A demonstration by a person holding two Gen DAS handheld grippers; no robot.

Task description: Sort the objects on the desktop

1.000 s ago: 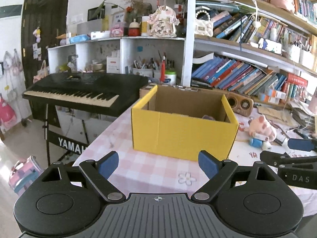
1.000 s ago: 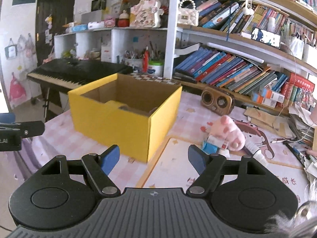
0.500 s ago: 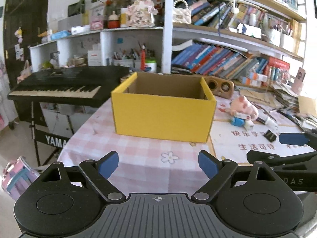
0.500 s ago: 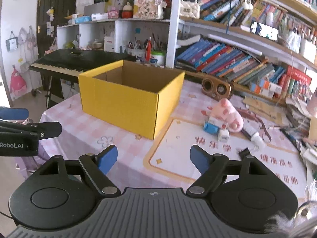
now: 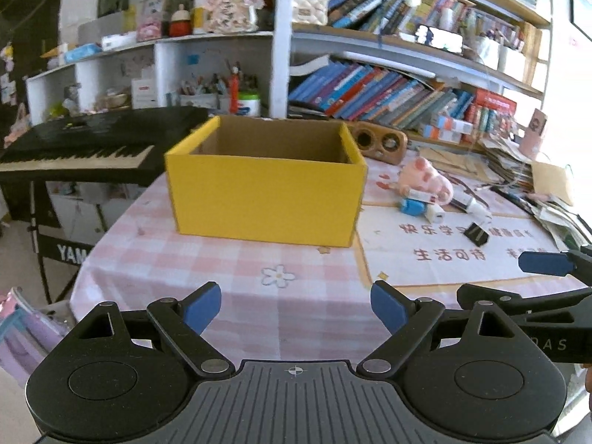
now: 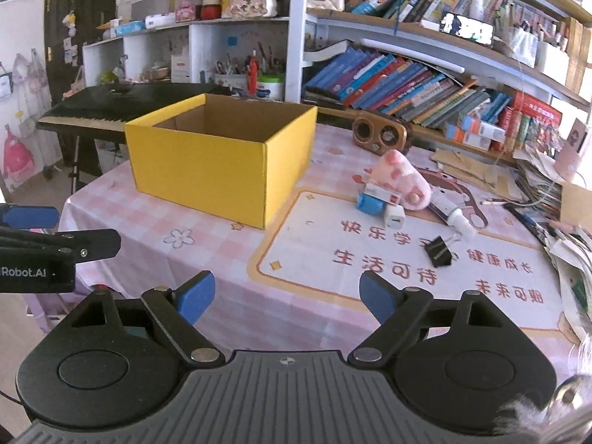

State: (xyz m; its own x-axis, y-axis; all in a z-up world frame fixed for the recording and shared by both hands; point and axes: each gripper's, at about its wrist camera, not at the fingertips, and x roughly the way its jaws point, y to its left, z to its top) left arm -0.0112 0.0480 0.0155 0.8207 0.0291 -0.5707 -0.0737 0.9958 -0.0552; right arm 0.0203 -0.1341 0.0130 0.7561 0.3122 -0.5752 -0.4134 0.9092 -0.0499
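Observation:
An open yellow cardboard box stands on the pink checked tablecloth. To its right lie a pink plush pig, a blue item, a white charger, a white tube and a black binder clip. My left gripper hangs open over the table's near edge, nothing between its fingers. My right gripper is open and its jaws are still opening, empty, short of the clip. Each gripper shows at the edge of the other's view.
A wooden speaker sits behind the pig. Bookshelves line the back. Stacked papers crowd the table's right side. A black keyboard on a stand is at the left, beyond the table edge.
Both grippers have drawn back from the box, so more of the table and the small objects now show. The right gripper's jaws have widened.

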